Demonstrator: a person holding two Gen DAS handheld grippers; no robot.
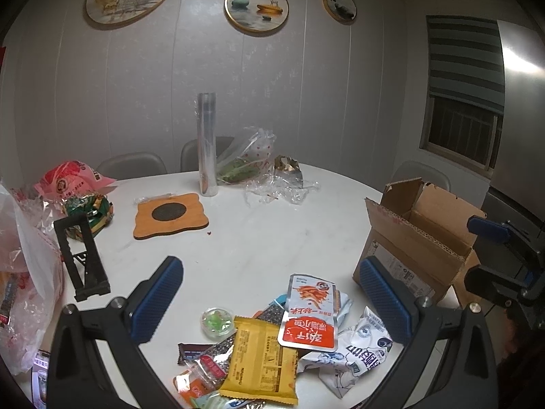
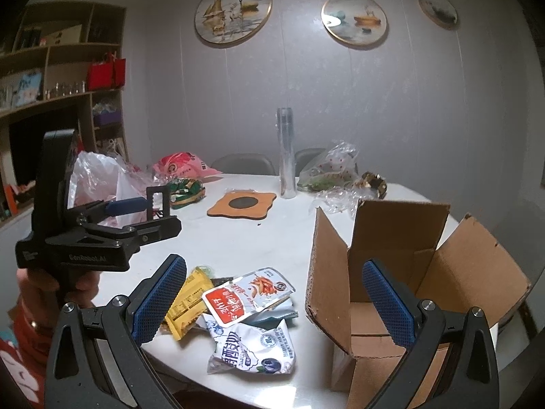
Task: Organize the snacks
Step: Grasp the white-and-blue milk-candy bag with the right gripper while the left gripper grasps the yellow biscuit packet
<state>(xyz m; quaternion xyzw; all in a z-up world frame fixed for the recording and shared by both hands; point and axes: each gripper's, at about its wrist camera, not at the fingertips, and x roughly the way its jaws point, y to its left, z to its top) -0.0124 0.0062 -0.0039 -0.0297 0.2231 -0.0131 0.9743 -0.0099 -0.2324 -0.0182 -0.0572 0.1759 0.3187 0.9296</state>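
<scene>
A heap of snack packets lies at the near edge of the white round table point(image 1: 265, 238). On top is a red-and-white pouch point(image 1: 308, 313) point(image 2: 245, 293), with a yellow packet point(image 1: 262, 361) point(image 2: 189, 303), a white-and-blue bag point(image 1: 354, 354) point(image 2: 252, 347) and a small green jelly cup point(image 1: 217, 321) around it. My left gripper point(image 1: 272, 298) hovers open just above the heap, holding nothing. My right gripper point(image 2: 274, 301) is open too and empty, between the heap and an open cardboard box point(image 2: 391, 266) point(image 1: 419, 238) to the right.
A wooden coaster point(image 1: 170, 214), a tall clear roll point(image 1: 207, 143) and crumpled plastic bags point(image 1: 259, 163) sit further back. At the left are a black stand point(image 1: 81, 255), a pink bag point(image 1: 71, 177) and a large plastic bag point(image 1: 24, 272). A hand point(image 2: 78, 283) holds the left gripper.
</scene>
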